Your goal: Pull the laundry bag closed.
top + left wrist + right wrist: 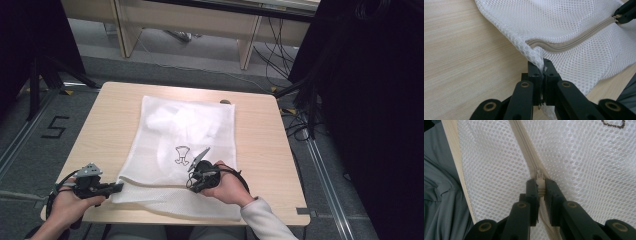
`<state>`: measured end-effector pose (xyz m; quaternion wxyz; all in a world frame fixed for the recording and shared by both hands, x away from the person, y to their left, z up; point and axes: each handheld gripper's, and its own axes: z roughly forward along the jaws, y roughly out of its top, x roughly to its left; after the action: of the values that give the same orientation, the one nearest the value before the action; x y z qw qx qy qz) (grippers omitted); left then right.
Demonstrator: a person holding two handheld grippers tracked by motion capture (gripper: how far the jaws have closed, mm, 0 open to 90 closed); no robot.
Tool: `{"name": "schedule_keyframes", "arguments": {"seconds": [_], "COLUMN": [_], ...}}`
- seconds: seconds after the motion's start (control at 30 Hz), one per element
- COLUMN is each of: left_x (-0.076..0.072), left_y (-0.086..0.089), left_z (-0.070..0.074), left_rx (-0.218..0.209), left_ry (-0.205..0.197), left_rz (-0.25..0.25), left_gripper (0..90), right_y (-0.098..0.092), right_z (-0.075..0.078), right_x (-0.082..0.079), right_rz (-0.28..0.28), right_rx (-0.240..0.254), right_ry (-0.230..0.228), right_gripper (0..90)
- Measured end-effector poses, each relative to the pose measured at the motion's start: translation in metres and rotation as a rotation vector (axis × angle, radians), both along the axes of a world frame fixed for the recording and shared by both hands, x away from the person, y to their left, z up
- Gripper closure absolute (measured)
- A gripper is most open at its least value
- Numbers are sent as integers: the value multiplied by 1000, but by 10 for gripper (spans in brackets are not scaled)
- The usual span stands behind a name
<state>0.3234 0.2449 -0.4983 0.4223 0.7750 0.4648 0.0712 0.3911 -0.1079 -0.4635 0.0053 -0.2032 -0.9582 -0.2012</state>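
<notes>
Soft, limp white mesh laundry bag (pixel 185 145): left gripper (pixel 543 65) clenched on corner, right gripper (pixel 539 185) pinching beige zipper pull (pixel 539 182); likely bunches unless held taut.

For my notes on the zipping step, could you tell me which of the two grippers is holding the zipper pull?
The right gripper pinches the zipper pull; the left gripper only clamps the corner of the mesh bag.

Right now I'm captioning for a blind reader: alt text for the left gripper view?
The left gripper pinches a corner of a white mesh laundry bag beside the end of its beige zipper. The bag lies on a light wooden table.
</notes>
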Motion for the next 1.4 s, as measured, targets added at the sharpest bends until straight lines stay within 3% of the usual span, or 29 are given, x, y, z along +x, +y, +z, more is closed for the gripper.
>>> {"name": "schedule_keyframes", "arguments": {"seconds": [0.2, 0.53, 1.27, 1.3, 1.37, 1.4], "left_x": [0, 0, 0, 1, 0, 0], "left_y": [0, 1, 0, 3, 0, 0], "left_z": [0, 0, 0, 2, 0, 0], "left_rx": [-2, -2, -2, 37, -2, -1], "left_ry": [3, 3, 3, 7, 3, 2], "left_rz": [-1, -2, -2, -32, 0, -2], "left_gripper": [863, 862, 862, 862, 862, 862], "right_y": [-7, -8, -20, -21, -22, -23], "right_z": [-1, 0, -1, -1, -2, -2], "right_x": [0, 0, -1, -1, 0, 0], "right_rz": [-24, -6, -35, -45, -35, -40], "right_rx": [-3, -6, -17, -18, -20, -18], "right_ry": [18, 18, 21, 27, 26, 28], "right_gripper": [824, 824, 824, 824, 824, 824]}}
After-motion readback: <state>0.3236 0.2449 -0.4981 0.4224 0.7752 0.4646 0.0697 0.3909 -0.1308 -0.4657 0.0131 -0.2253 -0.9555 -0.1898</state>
